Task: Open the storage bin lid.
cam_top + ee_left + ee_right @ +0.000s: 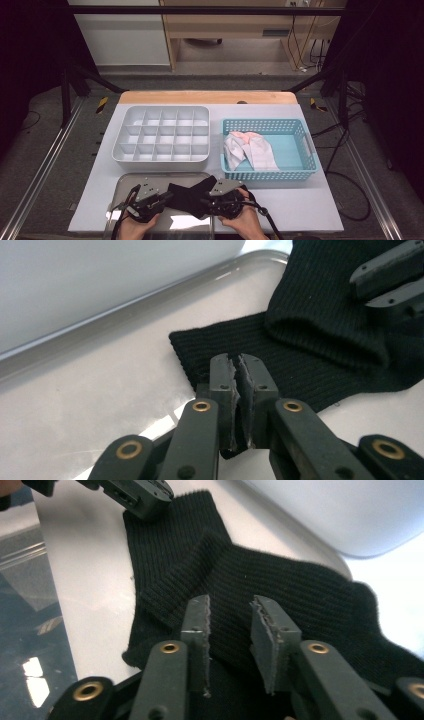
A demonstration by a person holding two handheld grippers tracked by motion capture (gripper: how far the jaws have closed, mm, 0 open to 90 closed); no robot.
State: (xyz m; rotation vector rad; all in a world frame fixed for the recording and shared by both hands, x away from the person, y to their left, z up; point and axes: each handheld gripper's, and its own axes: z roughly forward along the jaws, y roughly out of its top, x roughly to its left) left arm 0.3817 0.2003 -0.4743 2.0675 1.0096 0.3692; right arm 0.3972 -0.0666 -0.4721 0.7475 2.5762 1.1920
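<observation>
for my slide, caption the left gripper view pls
Left claw shut on the edge of a black sock lying on a metal tray.

A white plastic organiser tray (160, 136) divided into a grid of small compartments sits on the white worktop (300, 205). Just beside it, to the right, stands a light blue perforated plastic basket (300, 127) holding crumpled white and pale pink cloth (250, 149). Behind the worktop's wooden far edge stands a light wooden cabinet (240, 30).
</observation>
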